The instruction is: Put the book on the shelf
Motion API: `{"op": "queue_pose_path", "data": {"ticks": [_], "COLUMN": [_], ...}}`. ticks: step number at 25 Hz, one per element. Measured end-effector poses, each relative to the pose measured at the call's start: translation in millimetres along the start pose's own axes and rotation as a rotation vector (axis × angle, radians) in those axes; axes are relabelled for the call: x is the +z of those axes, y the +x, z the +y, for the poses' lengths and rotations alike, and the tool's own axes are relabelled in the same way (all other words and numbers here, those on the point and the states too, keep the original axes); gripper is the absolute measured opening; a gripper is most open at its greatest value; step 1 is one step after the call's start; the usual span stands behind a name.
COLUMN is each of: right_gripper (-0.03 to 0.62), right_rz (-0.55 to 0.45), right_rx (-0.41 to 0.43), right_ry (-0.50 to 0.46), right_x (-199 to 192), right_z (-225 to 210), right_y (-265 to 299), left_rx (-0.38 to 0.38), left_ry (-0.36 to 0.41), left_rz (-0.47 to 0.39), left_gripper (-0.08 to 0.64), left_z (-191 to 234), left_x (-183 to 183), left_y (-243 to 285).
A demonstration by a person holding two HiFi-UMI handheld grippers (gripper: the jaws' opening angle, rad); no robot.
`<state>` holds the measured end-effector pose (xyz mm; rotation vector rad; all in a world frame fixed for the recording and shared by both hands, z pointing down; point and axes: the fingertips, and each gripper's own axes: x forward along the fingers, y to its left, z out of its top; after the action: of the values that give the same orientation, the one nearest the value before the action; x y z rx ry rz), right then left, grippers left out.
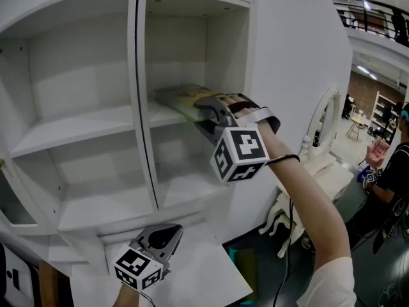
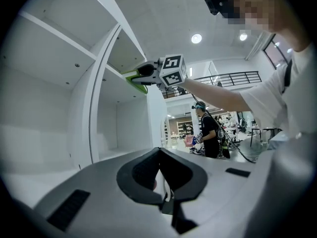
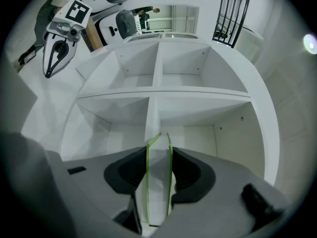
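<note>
Left of the upright divider [image 1: 144, 107] of the white shelf unit, the two stacked compartments hold nothing, their boards bare. Low down, just below the divider's foot and in front of the unit, the left gripper [image 1: 167, 235] hangs over a white surface [image 1: 211, 270] and points up toward the shelves. Its dark pads meet at the tips with nothing between them, and its marker cube [image 1: 137, 268] faces the head camera. Just right of the divider, in the upper compartment on that side, the book [image 1: 179, 98] lies flat. Its far part is over the compartment's board and its near end sticks out past the front edge. Whether it rests fully on the board cannot be made out. The right gripper [image 1: 206, 107] points level into that compartment and is clamped on the book's near end. In the right gripper view, the book's green cover edges run straight between the two pads, which press on it from both sides. Further right of the divider, beyond the unit's curved side wall, the person's bare forearm [image 1: 313, 216] reaches in from the lower right. Behind it are an ornate white piece of furniture [image 1: 319, 152] and a bystander [image 1: 391, 184] in dark clothes.
</note>
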<state>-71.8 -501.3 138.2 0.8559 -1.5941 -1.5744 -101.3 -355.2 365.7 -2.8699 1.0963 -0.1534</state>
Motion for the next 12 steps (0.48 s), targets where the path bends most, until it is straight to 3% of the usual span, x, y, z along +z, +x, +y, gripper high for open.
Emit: {"op": "queue_pose_path", "data": {"ticks": [12], "right_gripper": [0.15], "right_rz": [0.019], "right_rx": [0.012], "right_ry": [-0.005], "right_x": [-0.6], "right_z": [0.1], "right_y": [10.0], "left_rx": [0.006], "left_ry": [-0.001], "left_rz": [0.001], "left_gripper": [0.009], "left_z": [2.2], "left_x": [-2.1], "left_y": [-3.4]}}
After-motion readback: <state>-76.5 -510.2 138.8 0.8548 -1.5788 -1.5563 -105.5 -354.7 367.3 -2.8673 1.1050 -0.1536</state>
